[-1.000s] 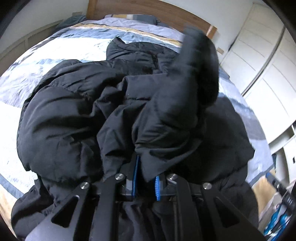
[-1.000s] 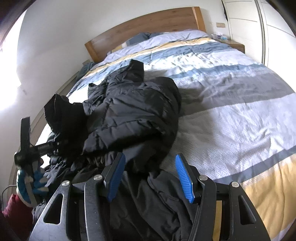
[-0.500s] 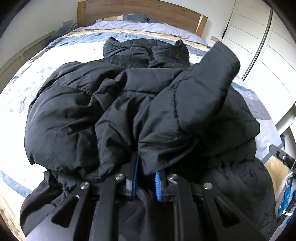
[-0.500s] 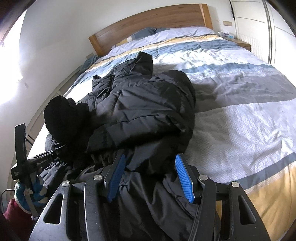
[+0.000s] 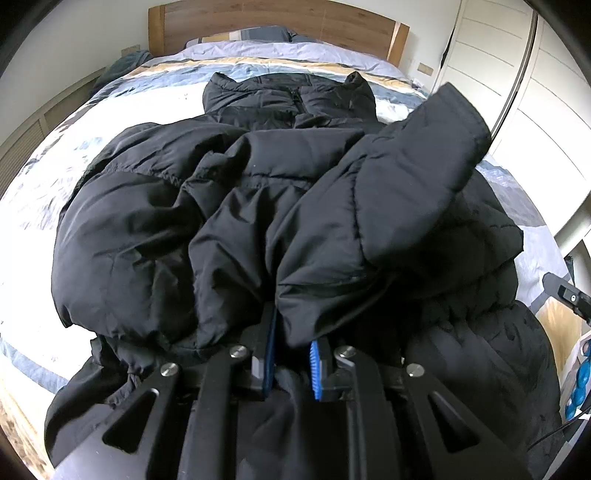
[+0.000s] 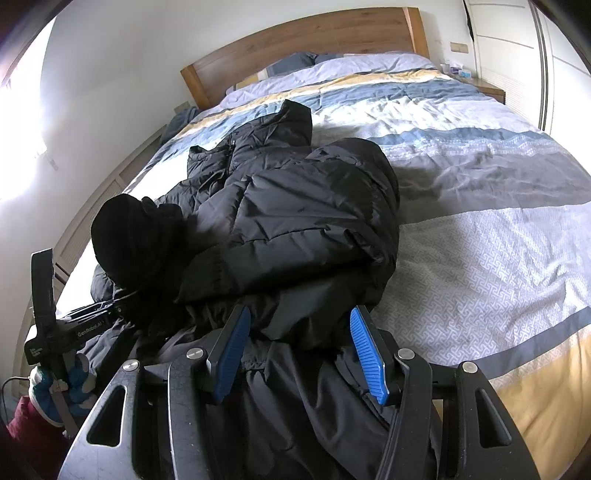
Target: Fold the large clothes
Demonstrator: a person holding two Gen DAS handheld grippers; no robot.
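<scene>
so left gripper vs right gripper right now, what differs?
The left gripper is shut on a fold of the black jacket; the right gripper is open, jaws wide apart. Left lifts a sleeve off the pile; right grips nothing, hovering over the hem. Both have blue ribbed pads and face the headboard.

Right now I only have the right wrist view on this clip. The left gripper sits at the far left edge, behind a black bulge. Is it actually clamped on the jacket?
Observer: Yes. In the left wrist view the left gripper is shut on a fold of the black puffer jacket, fabric pinched between its blue pads.
Operator: And that bulge?
Observer: It is a sleeve, raised above the jacket body, its cuff pointing toward the white wardrobe.
Operator: Can you see the collar?
Observer: Yes, the collar lies at the far end, toward the wooden headboard, with a zip down its middle.
</scene>
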